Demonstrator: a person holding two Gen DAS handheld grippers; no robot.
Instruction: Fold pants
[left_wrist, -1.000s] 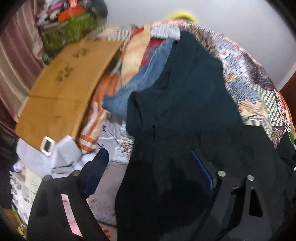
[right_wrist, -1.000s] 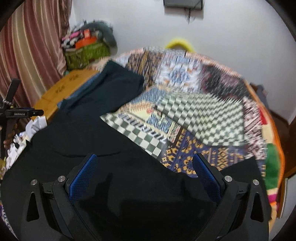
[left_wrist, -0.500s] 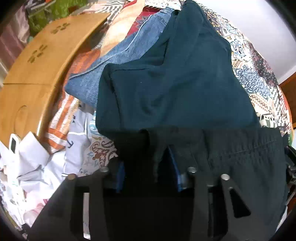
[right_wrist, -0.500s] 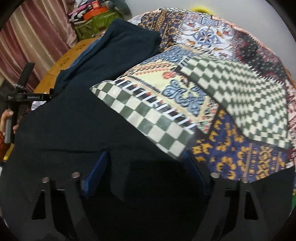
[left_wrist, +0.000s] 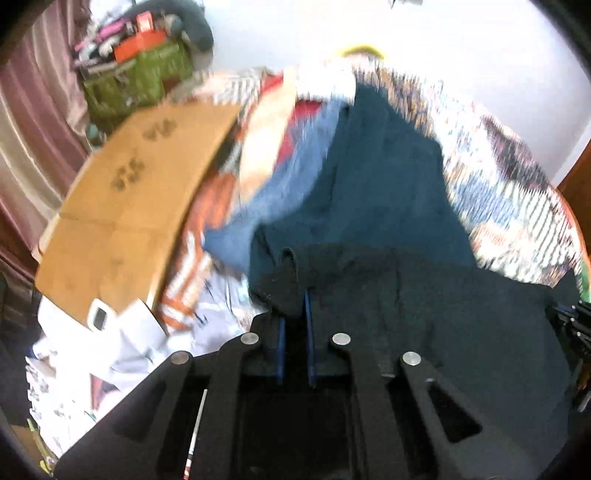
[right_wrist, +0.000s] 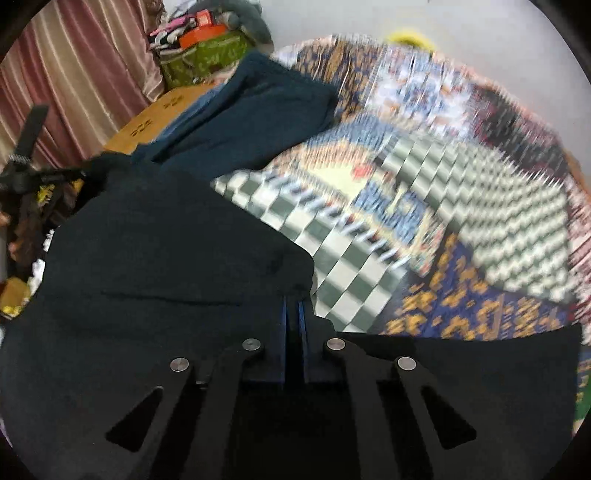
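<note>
We see left gripper (left_wrist: 294, 314) and right gripper (right_wrist: 294, 314), jaws narrow, each pinching an edge of the black pants (right_wrist: 155, 266) over the patchwork bedspread (right_wrist: 461, 206).

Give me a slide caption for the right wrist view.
Right gripper shut on black pants, patchwork bedspread beyond.
</note>
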